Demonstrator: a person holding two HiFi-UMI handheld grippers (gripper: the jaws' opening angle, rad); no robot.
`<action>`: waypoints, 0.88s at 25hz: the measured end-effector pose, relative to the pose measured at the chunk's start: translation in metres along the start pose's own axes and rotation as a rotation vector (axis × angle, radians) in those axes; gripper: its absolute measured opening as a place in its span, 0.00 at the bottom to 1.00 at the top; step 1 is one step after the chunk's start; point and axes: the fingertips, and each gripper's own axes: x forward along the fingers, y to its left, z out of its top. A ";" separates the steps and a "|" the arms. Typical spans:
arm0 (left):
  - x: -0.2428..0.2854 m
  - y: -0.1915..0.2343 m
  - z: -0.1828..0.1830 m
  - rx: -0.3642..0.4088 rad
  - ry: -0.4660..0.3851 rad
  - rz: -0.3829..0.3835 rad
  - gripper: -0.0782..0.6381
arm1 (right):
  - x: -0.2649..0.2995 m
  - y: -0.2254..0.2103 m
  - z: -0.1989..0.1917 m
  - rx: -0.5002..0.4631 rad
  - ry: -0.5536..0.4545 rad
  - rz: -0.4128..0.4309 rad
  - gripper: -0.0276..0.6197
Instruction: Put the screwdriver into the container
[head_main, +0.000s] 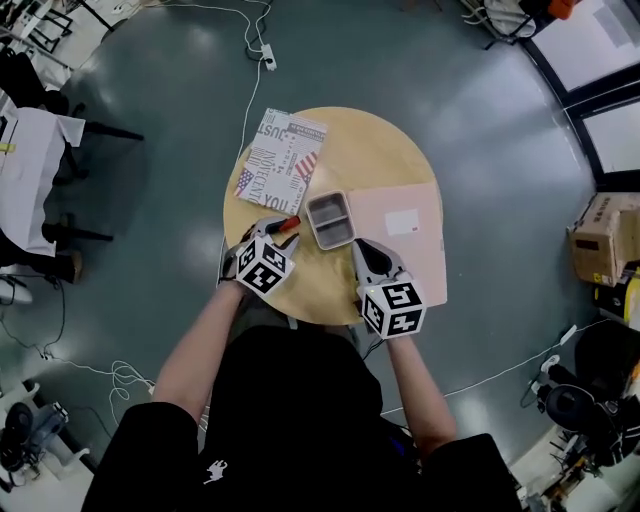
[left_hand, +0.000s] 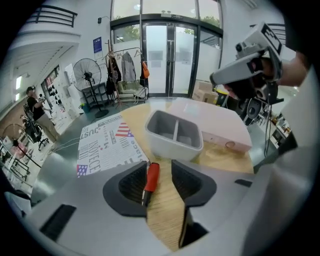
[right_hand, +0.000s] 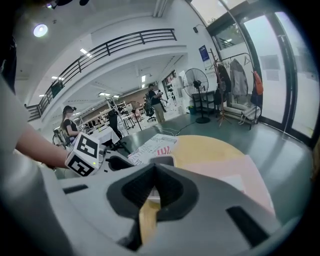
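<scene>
The red-handled screwdriver (head_main: 288, 222) (left_hand: 151, 177) lies on the round wooden table (head_main: 370, 140), just short of the grey two-compartment container (head_main: 330, 220) (left_hand: 175, 134). My left gripper (head_main: 275, 228) (left_hand: 159, 167) is open around it: the handle rests against the left pad, and a clear gap separates it from the right pad. My right gripper (head_main: 362, 250) (right_hand: 156, 172) hovers near the table's front edge, to the right of the container. It is shut, its pads meeting with nothing between them. Both compartments of the container look empty.
A pink flat box (head_main: 400, 240) (left_hand: 215, 120) lies right of the container. A printed sheet (head_main: 280, 160) (left_hand: 107, 142) lies behind and left of it. On the floor are cables (head_main: 255, 40) and a cardboard box (head_main: 605, 235) at the right.
</scene>
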 end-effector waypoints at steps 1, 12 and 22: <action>0.004 0.001 -0.002 0.001 0.011 0.007 0.33 | 0.001 -0.001 -0.002 -0.006 0.004 0.008 0.05; 0.040 0.005 -0.019 0.085 0.162 0.035 0.33 | 0.009 -0.018 -0.003 -0.001 0.032 0.047 0.05; 0.051 0.009 -0.035 0.148 0.246 0.014 0.31 | 0.046 -0.010 -0.019 -0.071 0.170 0.084 0.05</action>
